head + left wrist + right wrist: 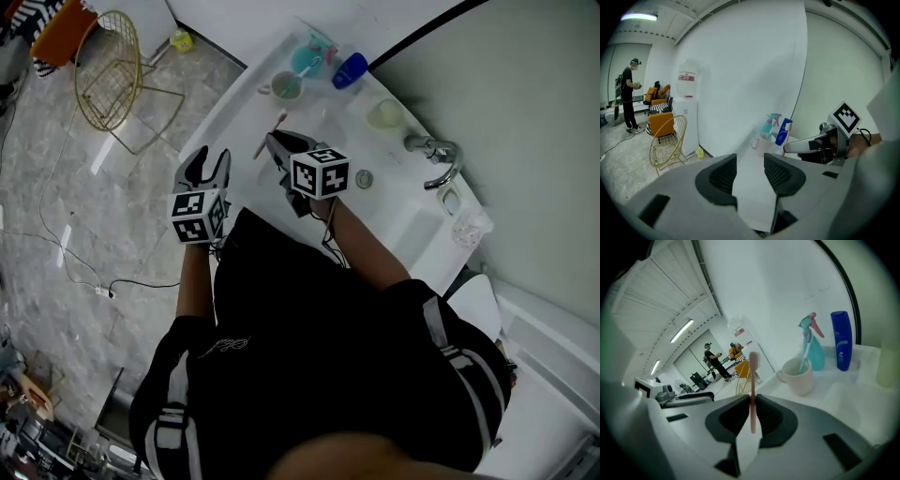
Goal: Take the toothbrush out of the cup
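My right gripper (753,403) is shut on a pink toothbrush (753,380), which stands upright between the pads with its head on top. In the head view this gripper (278,142) hovers over the white counter (234,103), with the pink toothbrush (273,133) sticking out of it, a short way in front of the cup (285,86). The pale mug-like cup (799,377) holds a teal toothbrush (805,357). My left gripper (207,165) is open and empty off the counter's left edge; its jaws (750,174) frame only bare counter.
A teal spray bottle (312,56) and a blue bottle (349,70) stand behind the cup. A pale tumbler (385,114), the faucet (436,155) and the sink drain (364,178) lie to the right. A wire chair (108,70) stands on the floor at the left.
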`<control>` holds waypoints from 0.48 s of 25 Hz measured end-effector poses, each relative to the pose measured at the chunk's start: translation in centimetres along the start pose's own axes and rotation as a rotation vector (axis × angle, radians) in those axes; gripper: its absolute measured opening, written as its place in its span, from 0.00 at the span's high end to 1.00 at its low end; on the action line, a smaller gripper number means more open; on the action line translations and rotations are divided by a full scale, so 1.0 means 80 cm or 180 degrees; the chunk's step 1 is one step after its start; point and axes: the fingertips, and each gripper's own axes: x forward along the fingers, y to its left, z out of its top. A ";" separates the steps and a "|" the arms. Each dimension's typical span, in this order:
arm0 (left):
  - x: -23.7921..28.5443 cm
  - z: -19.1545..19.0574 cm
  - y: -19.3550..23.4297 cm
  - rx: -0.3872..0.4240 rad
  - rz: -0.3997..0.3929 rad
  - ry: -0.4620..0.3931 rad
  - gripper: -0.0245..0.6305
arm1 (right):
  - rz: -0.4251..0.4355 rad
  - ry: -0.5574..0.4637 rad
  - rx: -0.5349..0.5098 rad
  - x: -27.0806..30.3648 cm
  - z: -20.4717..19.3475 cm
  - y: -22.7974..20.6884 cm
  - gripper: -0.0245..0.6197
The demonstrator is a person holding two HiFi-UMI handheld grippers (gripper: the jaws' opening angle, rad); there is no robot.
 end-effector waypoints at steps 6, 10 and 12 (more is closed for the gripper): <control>-0.003 -0.021 0.011 -0.0096 0.0045 0.0087 0.67 | 0.0009 0.0187 0.0104 0.024 -0.020 0.006 0.88; -0.002 -0.027 0.014 -0.0092 0.0047 0.0145 0.67 | 0.0019 0.0235 0.0329 0.033 -0.033 0.003 0.88; 0.000 -0.028 0.016 -0.0081 0.0038 0.0174 0.67 | 0.0025 0.0251 0.0489 0.038 -0.038 0.000 0.88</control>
